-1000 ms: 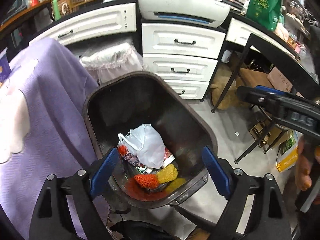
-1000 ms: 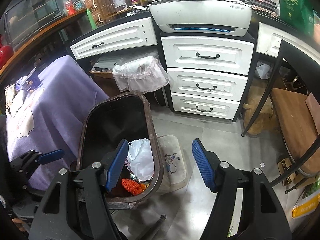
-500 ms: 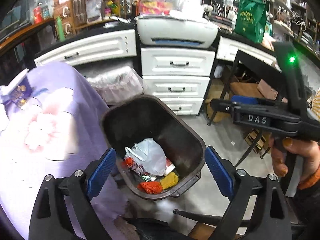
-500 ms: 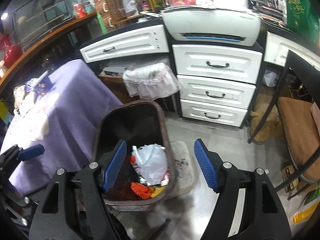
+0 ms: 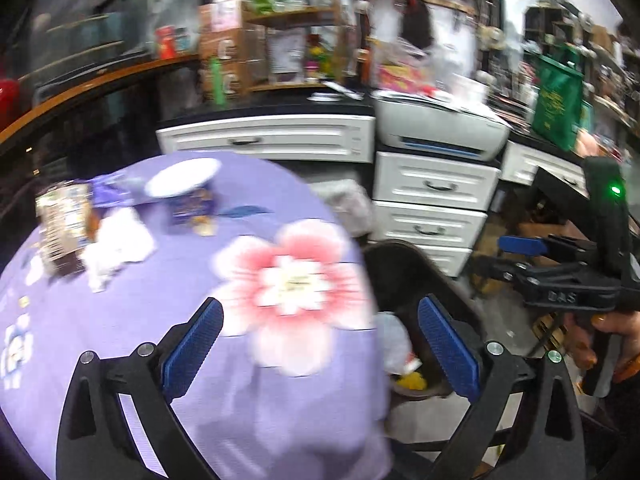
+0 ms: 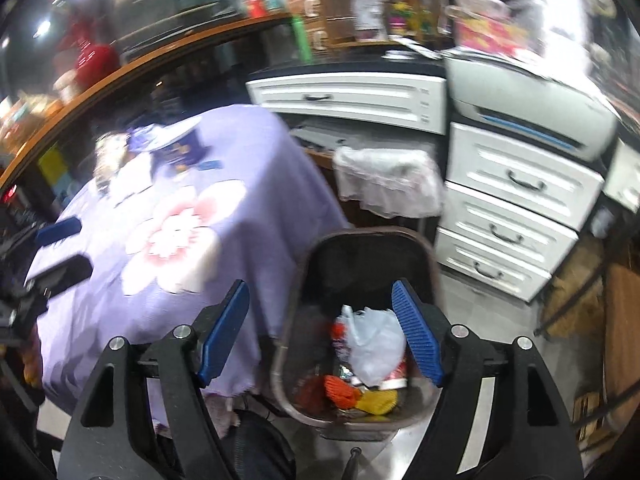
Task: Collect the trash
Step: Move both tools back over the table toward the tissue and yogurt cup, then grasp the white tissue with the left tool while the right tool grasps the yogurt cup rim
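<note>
1. Two views here, left wrist one first. The left tool [image 5: 320, 346] has its blue-padded jaws spread wide, they've just been opening, and nothing's between them. It hangs over the edge of a round surface with a purple cloth and a big pink flower print [image 5: 160, 320]. At the far side of that surface sit a crumpled white tissue [image 5: 116, 246], a brown printed snack packet [image 5: 62, 228] and a small dark blue box with a white lid [image 5: 192, 200], all a bit blurry. The dark brown plastic trash bin [image 5: 404, 268] stands on the floor just right of the surface, with a white plastic bag [image 5: 394, 342] inside. The right tool [image 5: 520, 254] shows at the right edge, in a hand [image 5: 616, 332].

2. Right wrist view: right tool [image 6: 322, 334] is open too, jaws just been widening, empty. Its right pad is over the trash bin [image 6: 372, 240], which holds the white bag [image 6: 374, 344], an orange mesh net [image 6: 340, 392] and a yellow one [image 6: 378, 402]. White drawers [image 6: 516, 192] behind.
</note>
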Motion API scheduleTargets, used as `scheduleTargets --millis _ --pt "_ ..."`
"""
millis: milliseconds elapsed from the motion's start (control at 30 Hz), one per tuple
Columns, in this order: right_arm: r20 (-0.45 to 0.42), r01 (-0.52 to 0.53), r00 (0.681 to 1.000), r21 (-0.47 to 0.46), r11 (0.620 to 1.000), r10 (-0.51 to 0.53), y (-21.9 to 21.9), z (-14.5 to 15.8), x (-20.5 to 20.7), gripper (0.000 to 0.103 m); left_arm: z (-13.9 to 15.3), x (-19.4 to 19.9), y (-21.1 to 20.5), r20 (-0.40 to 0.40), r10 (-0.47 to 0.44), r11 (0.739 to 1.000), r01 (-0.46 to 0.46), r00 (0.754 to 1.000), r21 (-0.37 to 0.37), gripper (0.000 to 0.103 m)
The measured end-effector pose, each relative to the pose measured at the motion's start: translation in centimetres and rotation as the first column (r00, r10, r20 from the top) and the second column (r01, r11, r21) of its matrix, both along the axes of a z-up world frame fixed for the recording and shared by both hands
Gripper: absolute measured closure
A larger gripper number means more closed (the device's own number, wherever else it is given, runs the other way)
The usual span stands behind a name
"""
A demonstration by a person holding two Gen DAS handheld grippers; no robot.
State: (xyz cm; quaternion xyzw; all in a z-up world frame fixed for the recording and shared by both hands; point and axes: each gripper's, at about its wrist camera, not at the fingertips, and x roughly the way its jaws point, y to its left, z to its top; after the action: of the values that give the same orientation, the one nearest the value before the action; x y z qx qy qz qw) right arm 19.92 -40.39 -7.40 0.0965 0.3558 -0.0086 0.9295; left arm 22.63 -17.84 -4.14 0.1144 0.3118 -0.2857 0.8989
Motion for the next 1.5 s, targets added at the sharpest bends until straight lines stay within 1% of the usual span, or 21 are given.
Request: scheduleTargets --millis 167,233,333,400,433,467,567,600,633,767,867,900,967,1000,1200,1367,1500 --pt "0.009 -0.102 0.995 -0.042 0.994 0.102 4.2 1.2 2.2 0.029 0.1 3.0 4.8 0.006 0.129 0.991 -0.129 0.992 0.026 0.006" --pt "0.012 -0.138 0.99 -0.057 0.989 0.139 5.7 1.7 3.0 0.029 0.0 4.8 6.8 -0.002 0.192 0.98 -0.192 0.981 0.044 0.006" --pt "0.017 -0.182 0.983 -0.077 0.98 0.184 7.8 2.4 4.0 0.029 -0.3 7.4 9.4 -0.021 0.252 0.966 -0.25 0.968 0.07 0.009" --pt "0.017 -0.204 0.978 -0.087 0.975 0.206 8.8 2.7 4.5 0.029 -0.6 9.1 10.9 -0.036 0.286 0.956 -0.283 0.958 0.074 0.019" --pt "0.016 -0.212 0.977 -0.091 0.973 0.215 9.2 2.8 4.7 0.029 -0.8 10.3 11.7 -0.052 0.303 0.952 -0.299 0.952 0.069 0.023" --pt "0.016 -0.219 0.975 -0.093 0.971 0.221 9.5 2.9 4.9 0.029 -1.0 11.3 12.4 -0.068 0.315 0.948 -0.311 0.947 0.061 0.03" --pt "0.01 -0.235 0.971 -0.097 0.967 0.237 10.3 3.1 5.6 0.029 -1.7 13.9 13.6 -0.112 0.346 0.938 -0.343 0.932 0.043 0.04" --pt "0.008 -0.238 0.971 -0.099 0.966 0.24 10.5 3.1 5.8 0.029 -1.9 14.5 13.6 -0.124 0.348 0.938 -0.345 0.929 0.04 0.043" --pt "0.005 -0.242 0.97 -0.101 0.965 0.244 10.7 3.1 6.0 0.029 -2.2 15.6 13.6 -0.144 0.343 0.939 -0.342 0.928 0.035 0.044" --pt "-0.012 -0.253 0.967 -0.106 0.962 0.253 11.3 2.8 6.9 0.029 -2.8 18.0 13.3 -0.173 0.338 0.941 -0.336 0.925 0.042 0.051" --pt "-0.023 -0.261 0.965 -0.111 0.959 0.26 11.7 2.7 7.7 0.029 -3.3 19.4 13.4 -0.195 0.337 0.941 -0.338 0.921 0.032 0.057" --pt "-0.025 -0.266 0.964 -0.116 0.957 0.265 11.9 2.7 8.0 0.029 -3.4 19.5 13.4 -0.193 0.341 0.939 -0.341 0.92 0.034 0.061" --pt "-0.027 -0.277 0.961 -0.126 0.953 0.276 12.4 2.7 8.7 0.029 -3.6 19.5 13.7 -0.203 0.333 0.941 -0.338 0.921 0.011 0.065" --pt "-0.026 -0.28 0.96 -0.129 0.951 0.279 12.6 2.8 9.0 0.029 -3.7 19.4 13.8 -0.205 0.33 0.942 -0.336 0.921 0.005 0.069" --pt "0.007 -0.322 0.946 -0.129 0.938 0.325 14.2 3.7 12.1 0.029 -2.9 18.1 14.3 -0.178 0.305 0.951 -0.311 0.936 -0.003 0.083" --pt "0.015 -0.39 0.917 -0.179 0.903 0.399 16.6 4.6 15.1 0.029 -1.9 17.5 14.8 -0.166 0.292 0.952 -0.303 0.942 -0.045 0.085" --pt "0.004 -0.447 0.887 -0.244 0.861 0.462 19.0 5.3 18.1 0.03 -0.1 16.3 15.5 -0.116 0.288 0.947 -0.301 0.95 -0.11 0.086"
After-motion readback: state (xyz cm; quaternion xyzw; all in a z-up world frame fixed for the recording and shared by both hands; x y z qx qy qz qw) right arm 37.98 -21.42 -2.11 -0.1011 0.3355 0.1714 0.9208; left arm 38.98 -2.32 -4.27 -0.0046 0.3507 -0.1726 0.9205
